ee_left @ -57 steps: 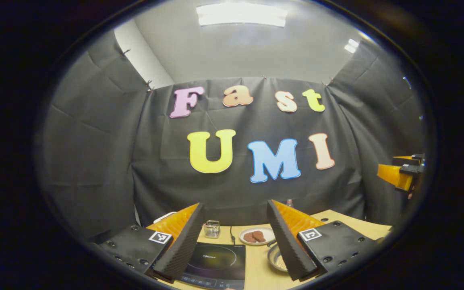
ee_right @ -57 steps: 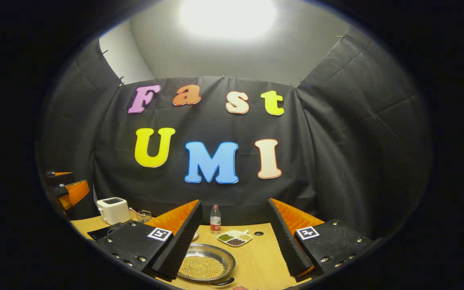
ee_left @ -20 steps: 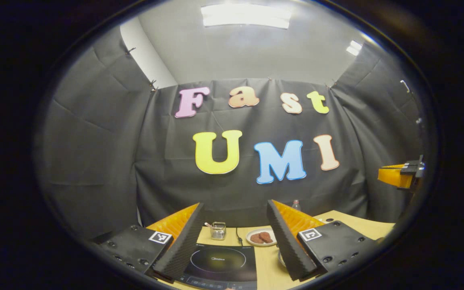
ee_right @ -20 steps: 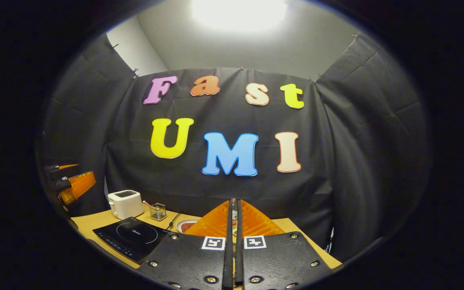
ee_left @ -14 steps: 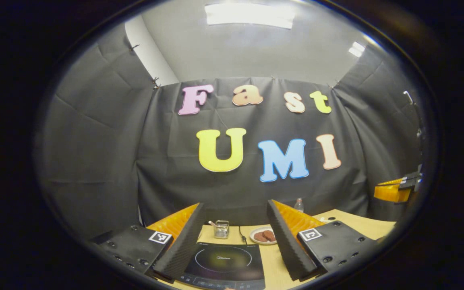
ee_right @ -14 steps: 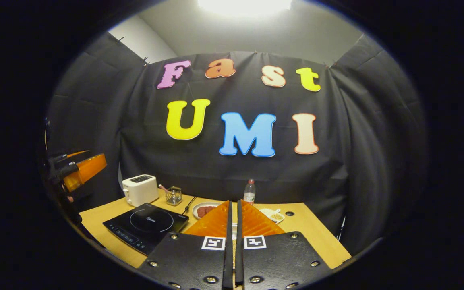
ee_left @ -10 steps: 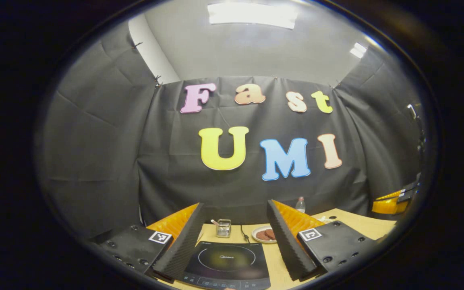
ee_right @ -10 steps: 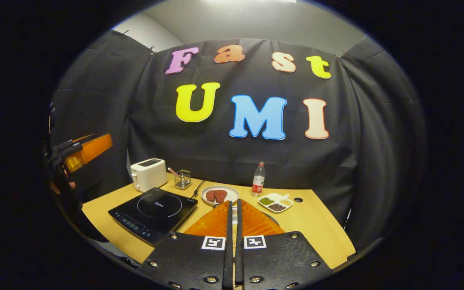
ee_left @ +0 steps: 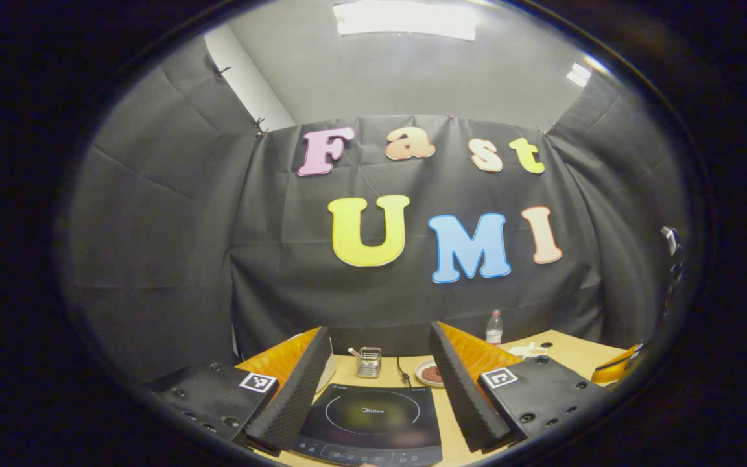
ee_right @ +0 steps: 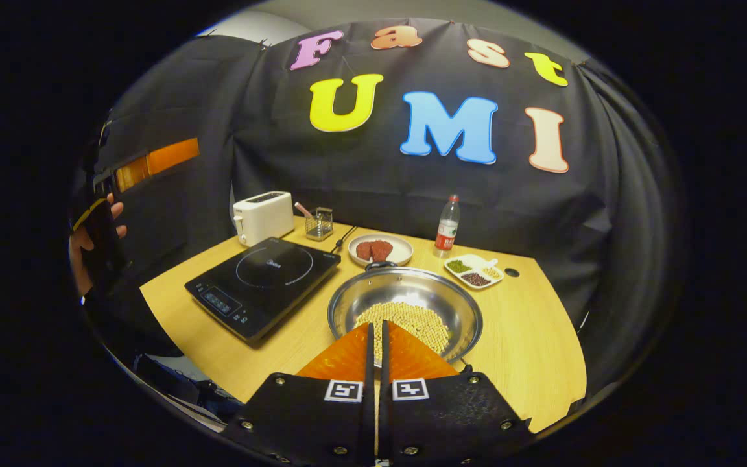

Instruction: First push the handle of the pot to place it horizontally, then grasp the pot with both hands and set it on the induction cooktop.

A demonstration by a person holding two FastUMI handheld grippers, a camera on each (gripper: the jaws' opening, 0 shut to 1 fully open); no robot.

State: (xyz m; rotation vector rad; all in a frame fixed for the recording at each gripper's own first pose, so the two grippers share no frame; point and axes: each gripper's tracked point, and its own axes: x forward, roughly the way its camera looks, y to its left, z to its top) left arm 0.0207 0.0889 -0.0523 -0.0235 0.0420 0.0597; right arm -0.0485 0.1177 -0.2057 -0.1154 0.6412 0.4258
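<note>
The right tool point(ee_right: 377, 334), which stood wide apart 2.9 s ago, has since closed with nothing between its fingers and tipped downward, so the right gripper view now looks over the whole tabletop point(ee_right: 542, 337). Its tip hangs above the near rim of the pot point(ee_right: 406, 311). That reads as readiness for the first step: a closed tip makes a good pusher for a handle. The pot sits just beside the cooktop point(ee_right: 263, 285), at about 3 o'clock from it, and holds yellow beans. One handle point(ee_right: 380, 264) shows at the pot's 12 o'clock, another peeks out at roughly 5 o'clock, so the handles are not yet turned horizontal and the push is not yet made.

The left tool point(ee_left: 377, 383) stays wide open and empty, and its view has drifted so the cooktop point(ee_left: 373, 421) now lies squarely between its fingers. In the right gripper view it is seen at 9 o'clock, held by a hand point(ee_right: 91, 237).

Count: one pot, one cooktop, one toaster point(ee_right: 262, 217), one wire basket point(ee_right: 319, 224), one plate of meat point(ee_right: 380, 249), one bottle point(ee_right: 447, 227), one divided dish point(ee_right: 475, 270).
</note>
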